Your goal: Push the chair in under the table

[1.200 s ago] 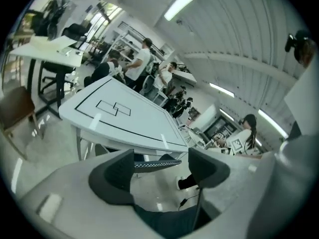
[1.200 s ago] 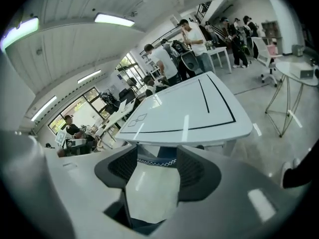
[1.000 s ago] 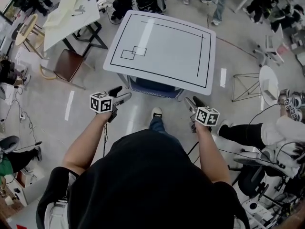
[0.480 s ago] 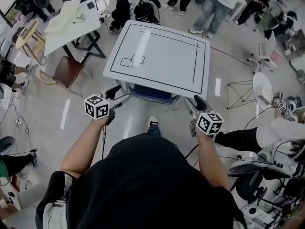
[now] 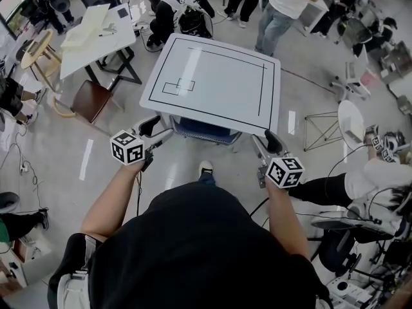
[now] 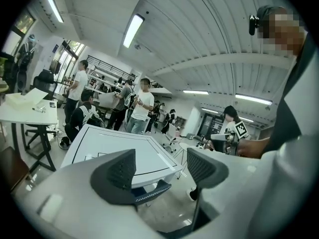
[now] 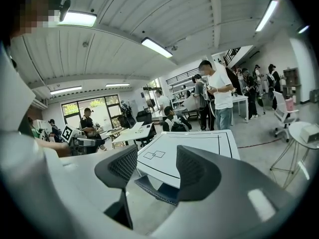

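Showing only its near rim, the dark blue padded chair with a pale dotted trim (image 5: 203,129) is found almost wholly beneath the white rectangular table marked with black lines (image 5: 212,76), at that table's near side. So the push is judged to be done or nearly so. The left gripper (image 5: 158,129) is held up just off the table's near-left corner. Its jaws are parted to a moderate gap, and nothing is seen between the pads but the table and chair beyond. The right gripper (image 5: 264,143) is held likewise at the near-right corner, its jaws part open and empty. Neither is seen to touch the chair or the table. The chair is judged to be stiff in its frame and fairly light, and it is expected to slide readily over the glossy pale floor (image 5: 71,147). The padded surface is likely to give a little under pressure. If a further push were wanted, the near rim would best be met at two points, left and right of its middle, so that the chair is kept from swinging askew against the table legs. Whether that rim belongs to the seat or the backrest cannot be told.
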Available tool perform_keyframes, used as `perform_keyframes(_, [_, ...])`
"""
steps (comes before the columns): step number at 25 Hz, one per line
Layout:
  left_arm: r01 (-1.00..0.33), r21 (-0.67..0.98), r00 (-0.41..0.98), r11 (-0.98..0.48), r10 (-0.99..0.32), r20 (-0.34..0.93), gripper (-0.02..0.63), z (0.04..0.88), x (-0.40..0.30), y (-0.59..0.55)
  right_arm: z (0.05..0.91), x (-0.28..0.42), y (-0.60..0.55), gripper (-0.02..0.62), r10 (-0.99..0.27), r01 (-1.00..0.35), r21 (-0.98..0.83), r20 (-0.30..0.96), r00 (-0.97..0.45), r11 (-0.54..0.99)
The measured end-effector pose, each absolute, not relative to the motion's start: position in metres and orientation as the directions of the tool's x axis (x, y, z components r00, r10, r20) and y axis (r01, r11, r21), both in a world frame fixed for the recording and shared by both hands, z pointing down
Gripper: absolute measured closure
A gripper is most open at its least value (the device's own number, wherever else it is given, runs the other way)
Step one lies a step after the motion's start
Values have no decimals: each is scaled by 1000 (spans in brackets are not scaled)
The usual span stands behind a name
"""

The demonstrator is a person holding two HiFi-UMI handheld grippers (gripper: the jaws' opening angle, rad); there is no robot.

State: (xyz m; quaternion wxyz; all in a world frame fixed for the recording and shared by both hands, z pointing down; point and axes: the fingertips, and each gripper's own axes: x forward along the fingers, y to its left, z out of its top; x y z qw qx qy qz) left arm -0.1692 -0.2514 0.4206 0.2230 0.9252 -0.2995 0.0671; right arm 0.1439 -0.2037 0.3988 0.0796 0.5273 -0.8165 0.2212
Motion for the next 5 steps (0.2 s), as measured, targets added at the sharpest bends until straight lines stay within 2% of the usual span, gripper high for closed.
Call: perform_keyframes(5, [-594,365,805,-717,-539,250,182,420,-176,-251,402,141,-197,321,-827,-898,-274,366,-427,343])
